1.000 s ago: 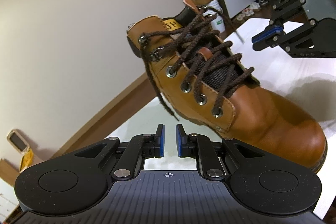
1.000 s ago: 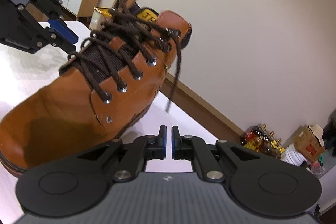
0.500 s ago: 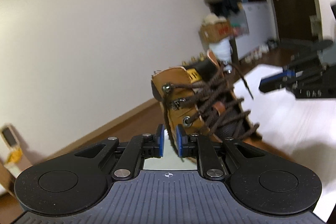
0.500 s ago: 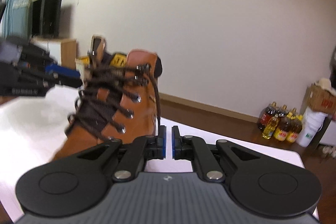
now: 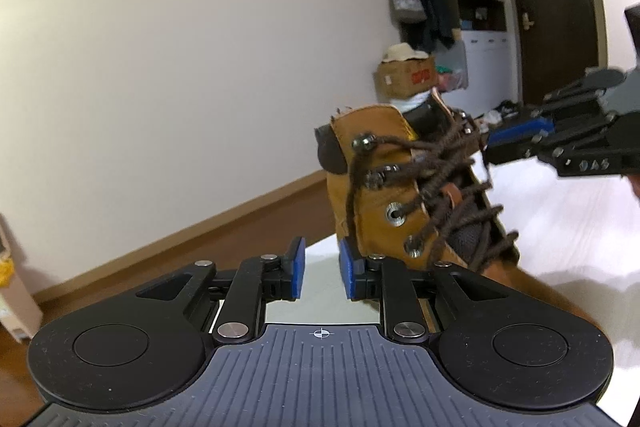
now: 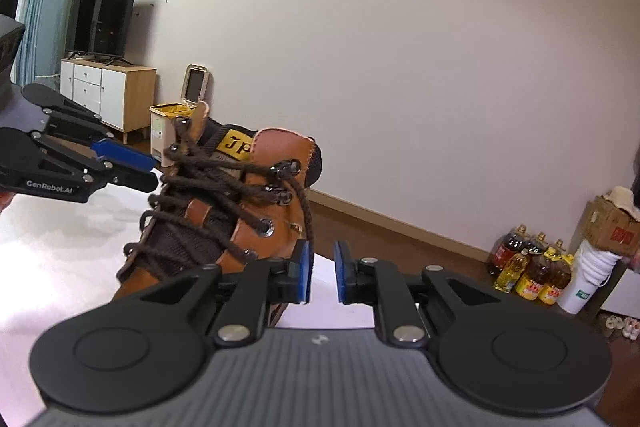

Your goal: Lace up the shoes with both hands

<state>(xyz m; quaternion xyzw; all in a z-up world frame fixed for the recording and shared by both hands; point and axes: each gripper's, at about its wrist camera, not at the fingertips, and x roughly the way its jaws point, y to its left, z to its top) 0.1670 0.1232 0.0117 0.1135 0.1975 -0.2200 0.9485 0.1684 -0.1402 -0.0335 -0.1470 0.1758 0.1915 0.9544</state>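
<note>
A tan leather boot [image 5: 380, 187] with dark brown laces stands on the white table [image 5: 560, 211]. In the left wrist view my left gripper [image 5: 322, 269] is at the boot's ankle side, jaws opening, gap empty. A loose lace end [image 5: 351, 203] hangs from the top hook down to just above its right pad. My right gripper [image 5: 516, 143] shows beyond the boot's top. From the right wrist view, the boot [image 6: 276, 187] is ahead on the left; my right gripper [image 6: 321, 271] is opening with nothing between its pads. The other lace end [image 6: 307, 219] dangles over its left pad. My left gripper [image 6: 124, 163] reaches toward the tongue.
The table's far edge runs just behind the boot, with wooden floor beyond. On the floor stand several oil bottles [image 6: 528, 267], a cardboard box [image 6: 612, 227] on a white bucket, a small bin [image 6: 176, 123] and a TV cabinet [image 6: 108, 91].
Both views have rolled level and both grippers now sit at the boot's ankle sides. The left jaws have spread a little; the right jaws went from nearly shut to clearly apart.
</note>
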